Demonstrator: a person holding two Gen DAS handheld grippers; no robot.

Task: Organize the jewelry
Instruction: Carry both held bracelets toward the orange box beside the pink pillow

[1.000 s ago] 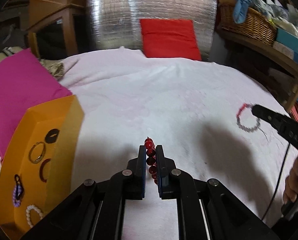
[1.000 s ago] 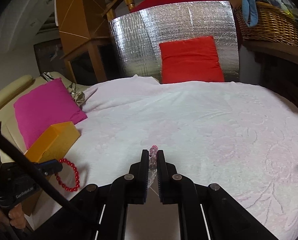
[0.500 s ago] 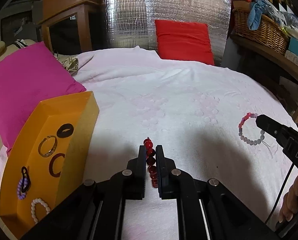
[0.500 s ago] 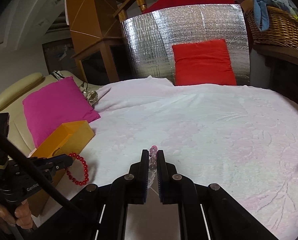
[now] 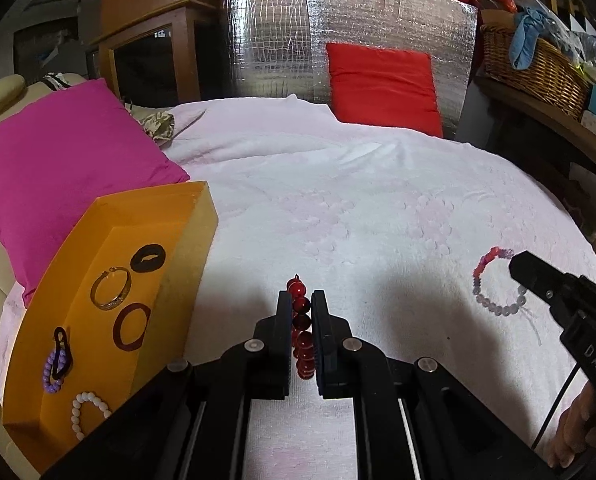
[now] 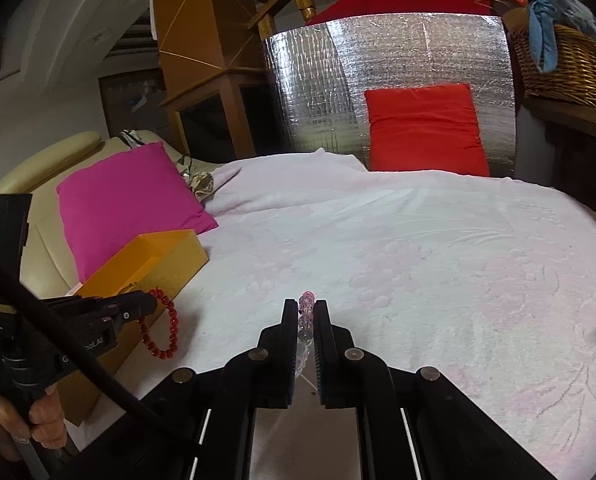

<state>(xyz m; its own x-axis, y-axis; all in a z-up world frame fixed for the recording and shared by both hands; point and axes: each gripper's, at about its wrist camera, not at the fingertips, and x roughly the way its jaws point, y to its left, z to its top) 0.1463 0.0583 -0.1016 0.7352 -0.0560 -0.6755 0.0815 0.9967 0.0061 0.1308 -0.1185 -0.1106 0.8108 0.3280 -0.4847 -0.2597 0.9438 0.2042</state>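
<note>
1. Red bead bracelet point(image 5: 301, 334): clamped between the closed fingers of the left gripper point(image 5: 300, 312), just right of the orange box point(image 5: 185, 248). In the right wrist view it is seen hanging as an open loop below the fingertips.
2. Pink and clear bead bracelet point(image 6: 305, 320): pinched edge-on by the right gripper point(image 6: 302, 316), held over the white blanket point(image 6: 418, 264).
3. Orientation: the red loop is seen edge-on from its own gripper, its plane lined up with the fingers and its free part drooping downward.
4. Contents already in the box: a gold bangle point(image 5: 110, 288), a dark ring point(image 5: 131, 326), white beads point(image 5: 89, 408).
5. Risks, as judged: round beads may roll out of a narrow pinch; a swinging loop may catch the box wall and fall outside.
</note>
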